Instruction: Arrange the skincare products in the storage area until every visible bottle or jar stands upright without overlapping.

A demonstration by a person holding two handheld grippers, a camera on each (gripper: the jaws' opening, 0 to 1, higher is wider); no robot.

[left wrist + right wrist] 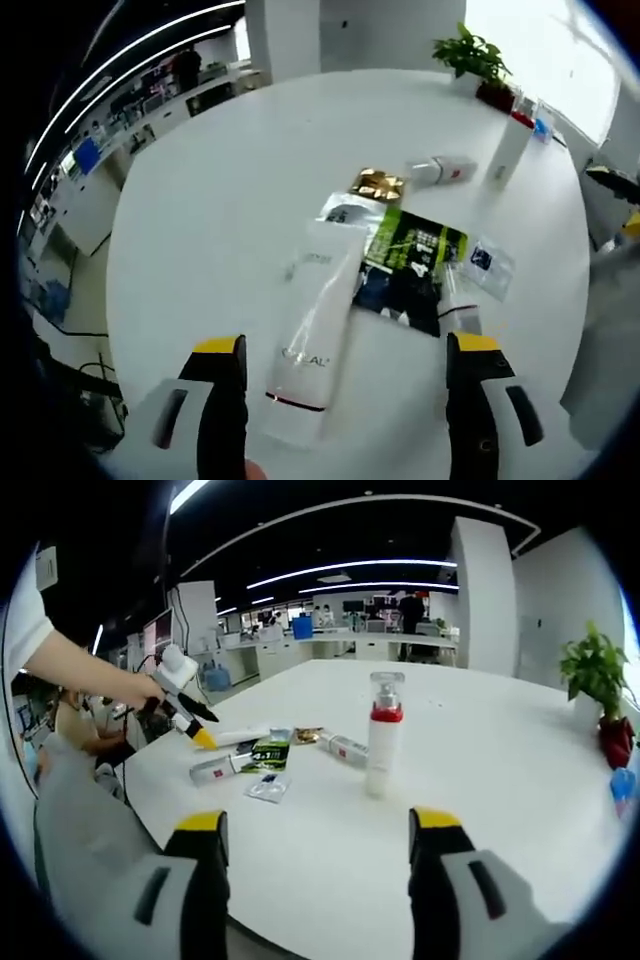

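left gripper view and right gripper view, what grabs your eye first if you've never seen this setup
In the right gripper view, a tall white bottle with a red collar stands upright, alone on the round white table. In the left gripper view, a white tube lies flat between the open left hand-held gripper jaws, beside a green-and-black packet.

tubes: 2 lying [312,335] | pump btl: 1 upright [382,735] | sachets: 4 [412,262] | plant: 1 [470,52]
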